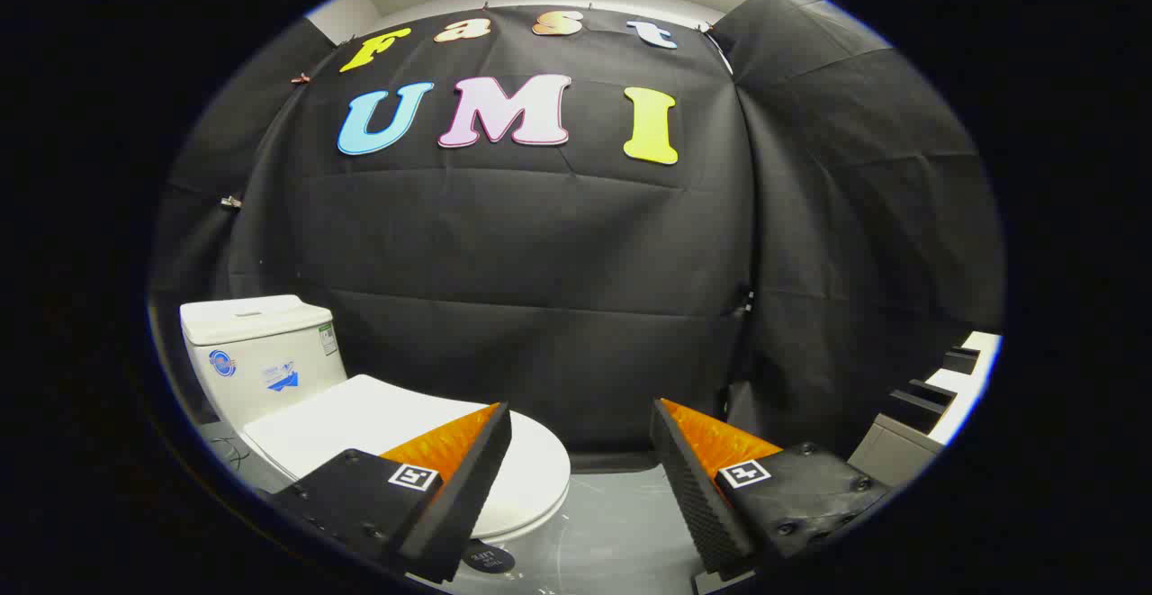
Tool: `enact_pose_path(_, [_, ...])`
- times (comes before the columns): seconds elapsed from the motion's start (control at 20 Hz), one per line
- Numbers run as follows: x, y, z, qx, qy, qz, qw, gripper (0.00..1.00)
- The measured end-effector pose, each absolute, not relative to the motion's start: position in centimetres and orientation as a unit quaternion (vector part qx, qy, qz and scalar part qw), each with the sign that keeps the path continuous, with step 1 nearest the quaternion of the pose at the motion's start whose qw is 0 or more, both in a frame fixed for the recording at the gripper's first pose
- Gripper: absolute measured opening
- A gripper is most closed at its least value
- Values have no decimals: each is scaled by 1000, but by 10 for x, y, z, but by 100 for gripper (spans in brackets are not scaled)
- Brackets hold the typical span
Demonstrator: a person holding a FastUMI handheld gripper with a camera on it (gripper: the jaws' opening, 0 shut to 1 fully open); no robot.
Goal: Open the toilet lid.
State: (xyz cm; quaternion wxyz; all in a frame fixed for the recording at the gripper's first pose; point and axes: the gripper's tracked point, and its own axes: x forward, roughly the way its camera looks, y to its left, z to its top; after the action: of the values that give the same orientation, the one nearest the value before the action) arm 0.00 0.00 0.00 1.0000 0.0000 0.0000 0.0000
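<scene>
My gripper point(580, 419) is held level, fingers pointing forward toward the black cloth wall point(540, 262). The fingers stand wide apart and grip nothing. The toilet point(297, 397) sits ahead and off to my left, its lid point(378, 419) lying flat and closed; my left finger point(459, 469) overlaps the lid's front edge in this view, though I cannot tell if it touches. The tank point(256, 347) carries stickers, too small to read. Each finger mount carries a square black-and-white marker tag. The floor point(621, 523) is grey.
</scene>
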Motion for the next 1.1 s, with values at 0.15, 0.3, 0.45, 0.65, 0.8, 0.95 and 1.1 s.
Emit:
enact_pose_path(0.15, [1, 1, -1, -1, 1, 0, 1000, 97])
enact_pose_path(0.3, [1, 0, -2, 0, 2, 1, 1000, 97])
enact_pose_path(0.45, [1, -1, -3, 1, 4, -1, 1000, 97])
enact_pose_path(0.65, [1, -3, -3, 2, 4, -3, 1000, 97])
enact_pose_path(0.8, [1, -3, -4, 3, 5, -3, 1000, 97])
enact_pose_path(0.95, [2, -3, -4, 3, 6, -2, 1000, 97])
enact_pose_path(1.1, [1, -3, -5, 3, 8, -3, 1000, 97])
